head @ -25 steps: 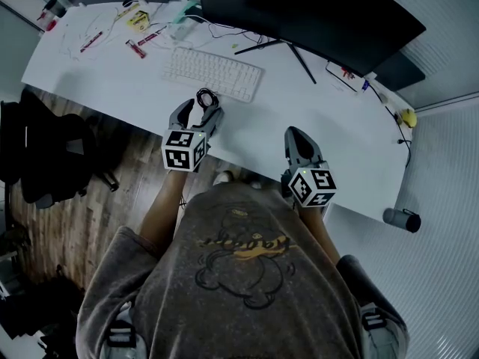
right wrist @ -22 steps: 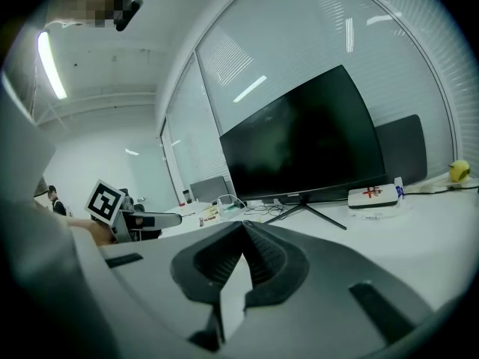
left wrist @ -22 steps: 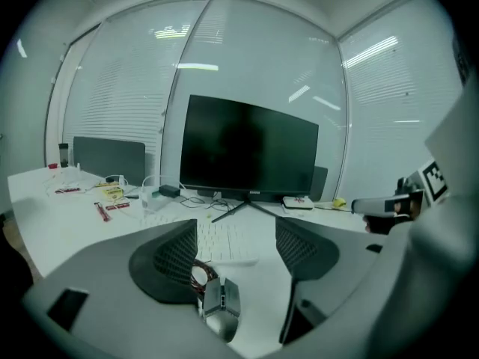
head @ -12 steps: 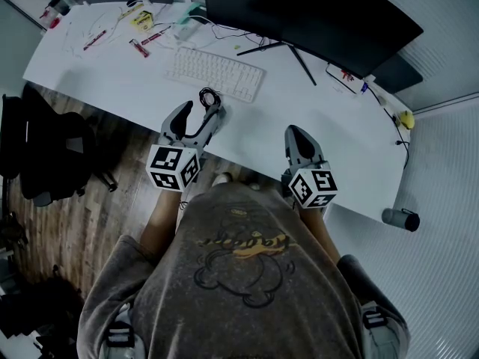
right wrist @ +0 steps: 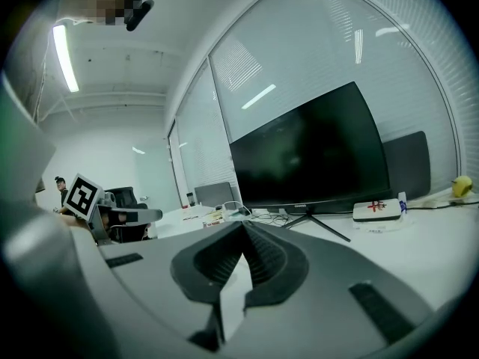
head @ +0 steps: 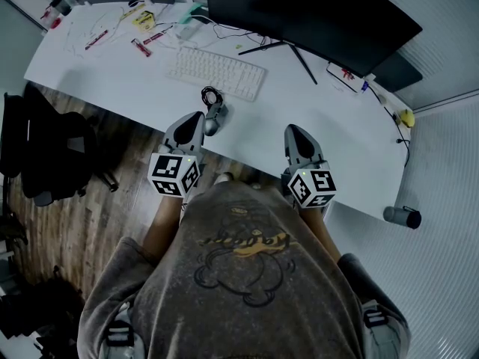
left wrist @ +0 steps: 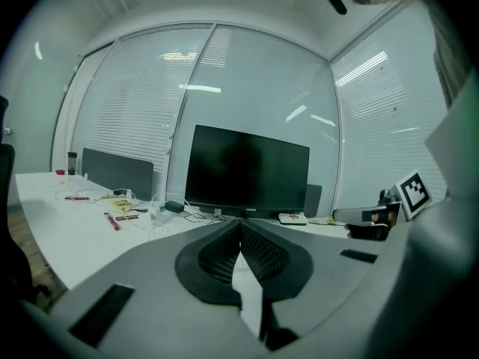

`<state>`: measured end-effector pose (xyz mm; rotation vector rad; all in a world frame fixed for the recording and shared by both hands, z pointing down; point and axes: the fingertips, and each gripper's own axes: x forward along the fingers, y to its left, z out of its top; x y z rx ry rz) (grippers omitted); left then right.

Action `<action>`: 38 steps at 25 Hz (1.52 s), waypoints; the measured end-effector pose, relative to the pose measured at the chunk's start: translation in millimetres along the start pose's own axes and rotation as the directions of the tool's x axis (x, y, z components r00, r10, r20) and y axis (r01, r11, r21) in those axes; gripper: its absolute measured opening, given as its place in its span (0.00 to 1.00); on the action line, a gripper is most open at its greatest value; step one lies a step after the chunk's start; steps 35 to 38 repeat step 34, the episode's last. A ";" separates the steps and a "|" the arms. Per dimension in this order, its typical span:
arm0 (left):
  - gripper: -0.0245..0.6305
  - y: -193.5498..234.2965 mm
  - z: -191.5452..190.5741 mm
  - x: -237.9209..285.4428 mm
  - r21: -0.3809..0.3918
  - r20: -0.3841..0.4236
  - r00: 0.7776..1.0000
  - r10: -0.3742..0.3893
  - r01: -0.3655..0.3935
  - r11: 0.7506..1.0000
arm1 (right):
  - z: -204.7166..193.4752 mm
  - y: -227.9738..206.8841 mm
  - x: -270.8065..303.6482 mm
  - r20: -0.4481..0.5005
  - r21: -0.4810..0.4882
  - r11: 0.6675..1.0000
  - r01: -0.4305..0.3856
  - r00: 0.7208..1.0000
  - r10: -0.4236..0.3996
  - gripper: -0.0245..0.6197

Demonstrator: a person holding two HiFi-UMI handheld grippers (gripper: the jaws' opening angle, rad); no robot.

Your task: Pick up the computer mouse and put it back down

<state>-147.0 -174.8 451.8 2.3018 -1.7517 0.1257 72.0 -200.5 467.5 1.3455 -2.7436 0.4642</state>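
While the person is holding one tool in each hand over the near edge of the white worktop (head: 105,73), the left tool (head: 193,120) is hovering with its two jaws pressed fully together and nothing between them, which its own view (left wrist: 239,224) is showing plainly as the dark ribbed pads are meeting along one line. The computer mouse (head: 214,120) is lying on the worktop just beside that tool's tip, on its right as the head view is showing it, and whether the two are touching cannot be told. A coiled dark cable (head: 211,95) is sitting just beyond the mouse, and a white keyboard (head: 216,72) is lying farther back, in front of the large dark monitor (head: 314,13). The right tool (head: 294,132) is hanging well apart from the mouse, nearer the person's body, and its jaws are likewise meeting with nothing held (right wrist: 243,226). A black office chair (head: 45,155) is standing on the wooden floor at the left.
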 end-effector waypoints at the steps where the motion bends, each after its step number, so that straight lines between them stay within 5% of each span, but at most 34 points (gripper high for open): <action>1: 0.07 0.4 -3.9 -0.1 0.000 -0.006 1.000 0.002 -0.002 1.000 | -0.9 0.0 -0.7 0.002 0.000 1.000 0.001 1.000 -0.001 0.05; 38: 0.07 -8.1 -29.8 -13.2 -0.060 -0.045 0.999 -0.001 -0.001 0.998 | -11.8 6.8 -19.0 0.000 -0.001 1.000 0.007 1.000 -0.007 0.05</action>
